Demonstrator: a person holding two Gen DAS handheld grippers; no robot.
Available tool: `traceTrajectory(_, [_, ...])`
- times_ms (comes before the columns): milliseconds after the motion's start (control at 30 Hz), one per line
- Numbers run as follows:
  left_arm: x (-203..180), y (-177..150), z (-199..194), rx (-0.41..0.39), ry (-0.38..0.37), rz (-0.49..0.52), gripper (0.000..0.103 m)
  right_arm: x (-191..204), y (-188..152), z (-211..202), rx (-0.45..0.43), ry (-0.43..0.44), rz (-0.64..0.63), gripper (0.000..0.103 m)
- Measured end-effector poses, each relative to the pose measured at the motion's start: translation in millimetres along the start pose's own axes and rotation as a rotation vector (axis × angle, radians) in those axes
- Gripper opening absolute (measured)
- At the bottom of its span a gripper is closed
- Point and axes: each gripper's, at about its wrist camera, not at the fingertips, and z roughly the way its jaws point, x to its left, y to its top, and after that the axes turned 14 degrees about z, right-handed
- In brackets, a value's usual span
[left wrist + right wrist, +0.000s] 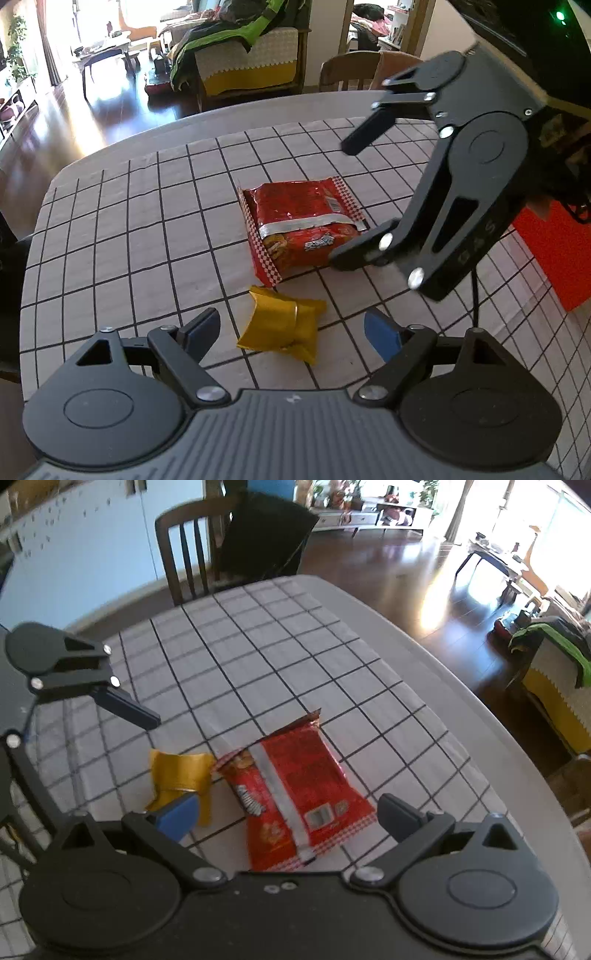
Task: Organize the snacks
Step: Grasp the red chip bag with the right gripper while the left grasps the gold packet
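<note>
Black left tongs (291,328) with blue-padded fingers, silver screws, ribbed grey housing, matching right tongs (288,818)

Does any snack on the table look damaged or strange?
Yes. The yellow packet beside the red snack bag looks crumpled and folded on itself. The red bag lies flat, seam side up, seemingly intact.

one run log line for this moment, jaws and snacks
left gripper: jaws open over crumpled yellow foil packet | right gripper: jaws open over red foil snack bag | both on checked tablecloth
</note>
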Motion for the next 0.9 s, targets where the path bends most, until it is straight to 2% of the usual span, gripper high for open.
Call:
traceTrajectory(67, [1, 1, 6, 0.011, -0.004, 0.010, 0.083, 4, 4, 9, 0.019, 0.018, -0.050, 0.103])
traceTrajectory(233, [3, 4, 20, 0.036, -0.026, 0.041, 0.074, 13, 9, 32, 0.038, -0.015, -0.167, 0.103])
traceTrajectory(400, [2, 7, 35, 0.071, -0.047, 0.072, 0.062, 7, 15, 44, 0.053, 0.000, -0.135, 0.101])
traceTrajectory(567, [-4, 11, 38, 0.075, -0.016, 0.122, 0.059, 5, 12, 49, 0.056, 0.013, -0.106, 0.092])
traceTrajectory(667, [-6, 11, 37, 0.071, -0.009, 0.129, 0.045, 7, 8, 47, 0.037, -0.008, -0.100, 0.083])
traceTrajectory(700, [-7, 11, 37, 0.070, -0.007, 0.129, 0.045, 7, 7, 46, 0.029, -0.020, -0.093, 0.079])
traceTrajectory(900, [-8, 3, 32, 0.064, 0.005, 0.085, 0.044, 10, -3, 37, 0.012, -0.084, -0.009, 0.073])
